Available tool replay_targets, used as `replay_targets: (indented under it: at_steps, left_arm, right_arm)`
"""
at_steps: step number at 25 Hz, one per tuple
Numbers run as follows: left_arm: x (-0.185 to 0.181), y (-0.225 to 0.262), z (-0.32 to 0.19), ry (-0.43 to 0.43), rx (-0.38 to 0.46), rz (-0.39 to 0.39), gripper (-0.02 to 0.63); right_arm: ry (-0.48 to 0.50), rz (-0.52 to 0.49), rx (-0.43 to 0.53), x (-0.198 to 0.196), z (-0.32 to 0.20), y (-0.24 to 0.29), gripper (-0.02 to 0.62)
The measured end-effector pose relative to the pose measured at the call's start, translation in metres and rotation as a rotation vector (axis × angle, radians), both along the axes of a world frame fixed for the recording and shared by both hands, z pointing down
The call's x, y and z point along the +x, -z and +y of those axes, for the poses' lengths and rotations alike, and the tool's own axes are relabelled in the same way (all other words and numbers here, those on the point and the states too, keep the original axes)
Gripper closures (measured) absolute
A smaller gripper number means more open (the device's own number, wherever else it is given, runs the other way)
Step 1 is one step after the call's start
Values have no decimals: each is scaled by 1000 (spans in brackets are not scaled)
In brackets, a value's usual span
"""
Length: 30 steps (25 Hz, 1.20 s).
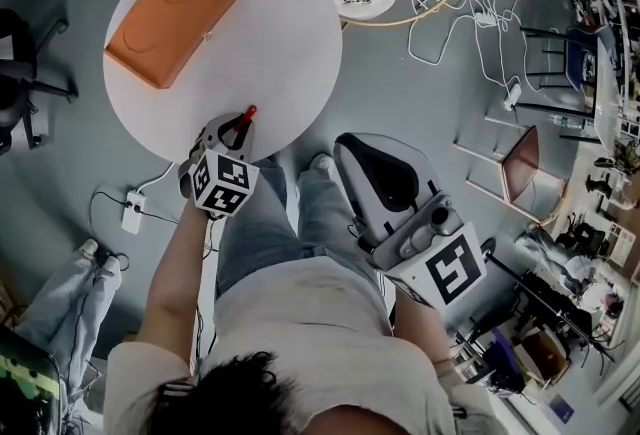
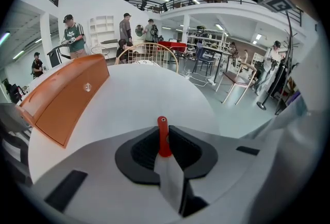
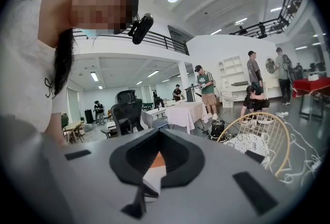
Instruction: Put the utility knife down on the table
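Pinching the utility knife (image 2: pixel 163 136) in closed jaws, the left gripper (image 1: pixel 232 135) is hovering over the table (image 1: pixel 270 33); lowering and opening likely follow. The right gripper (image 3: pixel 155 161) is idling, closed and empty.

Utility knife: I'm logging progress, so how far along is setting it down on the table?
Done: the utility knife is already over the near edge of the table. In hand: the left gripper is shut on it, red end pointing forward. Left: lower it onto the white top and open the fingers. The right gripper hangs idle, off the table.
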<state>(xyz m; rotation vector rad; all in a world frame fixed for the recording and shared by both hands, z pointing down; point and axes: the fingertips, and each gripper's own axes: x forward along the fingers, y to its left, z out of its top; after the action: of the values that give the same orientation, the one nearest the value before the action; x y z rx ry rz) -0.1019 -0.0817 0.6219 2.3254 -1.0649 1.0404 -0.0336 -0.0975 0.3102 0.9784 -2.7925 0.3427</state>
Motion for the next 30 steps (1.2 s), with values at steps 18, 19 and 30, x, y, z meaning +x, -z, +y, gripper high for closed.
replay_targets:
  at_steps: [18, 19, 30]
  left_arm:
    - [0, 7, -10, -2, 21, -10, 540]
    - [0, 9, -11, 2, 27, -10, 541]
    - [3, 48, -6, 116, 90, 11, 595]
  right_arm:
    - [-3, -2, 11, 1, -2, 3, 586]
    - [-1, -4, 16, 1, -1, 4, 586]
    - [94, -45, 20, 9, 10, 17, 586]
